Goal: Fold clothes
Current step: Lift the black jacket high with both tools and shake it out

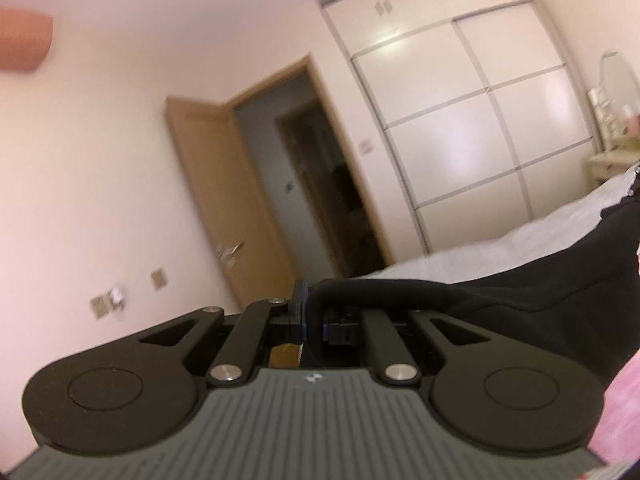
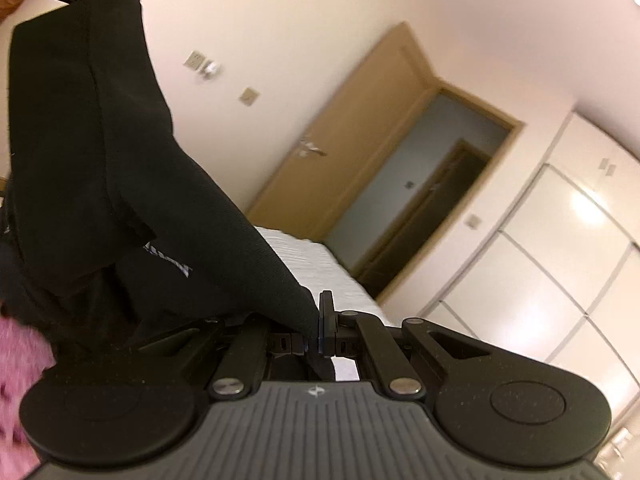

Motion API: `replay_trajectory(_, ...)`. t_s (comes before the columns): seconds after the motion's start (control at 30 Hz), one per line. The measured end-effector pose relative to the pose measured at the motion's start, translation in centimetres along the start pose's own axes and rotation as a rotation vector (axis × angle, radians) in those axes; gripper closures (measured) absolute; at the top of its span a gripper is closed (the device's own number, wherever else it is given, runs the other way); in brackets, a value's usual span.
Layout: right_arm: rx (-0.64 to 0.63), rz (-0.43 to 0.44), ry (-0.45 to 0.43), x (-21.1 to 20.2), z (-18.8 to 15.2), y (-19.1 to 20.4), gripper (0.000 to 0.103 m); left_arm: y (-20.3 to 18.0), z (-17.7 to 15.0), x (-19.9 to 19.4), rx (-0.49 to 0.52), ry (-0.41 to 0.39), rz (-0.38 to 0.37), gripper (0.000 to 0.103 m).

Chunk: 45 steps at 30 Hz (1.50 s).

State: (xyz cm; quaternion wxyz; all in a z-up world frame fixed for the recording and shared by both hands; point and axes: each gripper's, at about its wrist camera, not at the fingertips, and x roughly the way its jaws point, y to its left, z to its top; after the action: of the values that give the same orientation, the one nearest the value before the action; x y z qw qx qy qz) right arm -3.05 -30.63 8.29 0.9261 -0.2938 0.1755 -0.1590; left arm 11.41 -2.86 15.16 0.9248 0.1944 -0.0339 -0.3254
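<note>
Ribbed grey housing fills the bottom of both frames, and just past it we see each hand-held gripper pressed together on cloth. Our left hand-held gripper (image 1: 307,322) pinches a rolled hem of the black garment (image 1: 520,280), which runs away from it toward the right edge of the frame. Our right hand-held gripper (image 2: 314,336) pinches another point of the same garment, and from there the cloth climbs toward the upper left of its frame, where the other gripper's dark body shows at the corner. So the garment hangs stretched between our two grippers, its long axis running from one to the other, raised above the bed (image 2: 320,264); neither seems nearer to it, since both hold it. We judge the coming move is to lower it flat onto the bed. White ribbed bedding lies beneath, with pink fabric (image 2: 16,380) at the lower left of the right view. Farther off stand an open wooden door (image 1: 224,200), a white wardrobe (image 1: 460,120) and pale walls.
</note>
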Motion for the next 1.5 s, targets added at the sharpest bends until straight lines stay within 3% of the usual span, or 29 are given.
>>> replay_trajectory(0.3,0.028,-0.055,-0.027,-19.9,-5.9,-11.8,0.103,-12.4,10.7,-8.7,-0.047,-0.042,-0.123,0.097)
replay_trajectory(0.5,0.027,-0.189,-0.050,-32.2,-6.2,-19.8,0.103,-17.6,17.3,-11.2,-0.001,-0.069,-0.326,0.096)
replay_trajectory(0.6,0.021,-0.270,-0.038,-34.8,-5.9,-22.4,0.103,-19.9,20.2,-9.9,0.000,-0.083,-0.427,0.096)
replay_trajectory(0.7,0.017,-0.346,0.016,-33.5,-7.4,-24.7,0.102,-23.3,21.9,-5.9,0.005,-0.082,-0.508,0.096)
replay_trajectory(0.83,0.077,-0.387,0.191,-27.6,-13.8,-28.9,0.102,-29.7,21.1,1.8,0.000,-0.033,-0.622,0.096)
replay_trajectory(0.97,0.135,-0.372,0.392,-21.3,-23.0,-29.7,0.102,-37.5,16.0,9.4,0.044,0.057,-0.734,0.096)
replay_trajectory(1.1,0.184,-0.358,0.519,-17.8,-30.8,-27.2,0.103,-44.3,10.0,15.6,0.087,0.156,-0.811,0.096)
replay_trajectory(1.27,0.234,-0.341,0.589,-15.8,-33.9,-24.3,0.103,-46.5,4.6,16.3,0.091,0.218,-0.860,0.096)
replay_trajectory(1.37,0.237,-0.358,0.573,-20.6,-33.9,-21.4,0.103,-45.1,5.1,15.7,0.083,0.200,-0.864,0.096)
replay_trajectory(1.5,0.239,-0.390,0.518,-22.2,-31.6,-21.6,0.103,-43.0,7.8,12.7,0.100,0.100,-0.845,0.096)
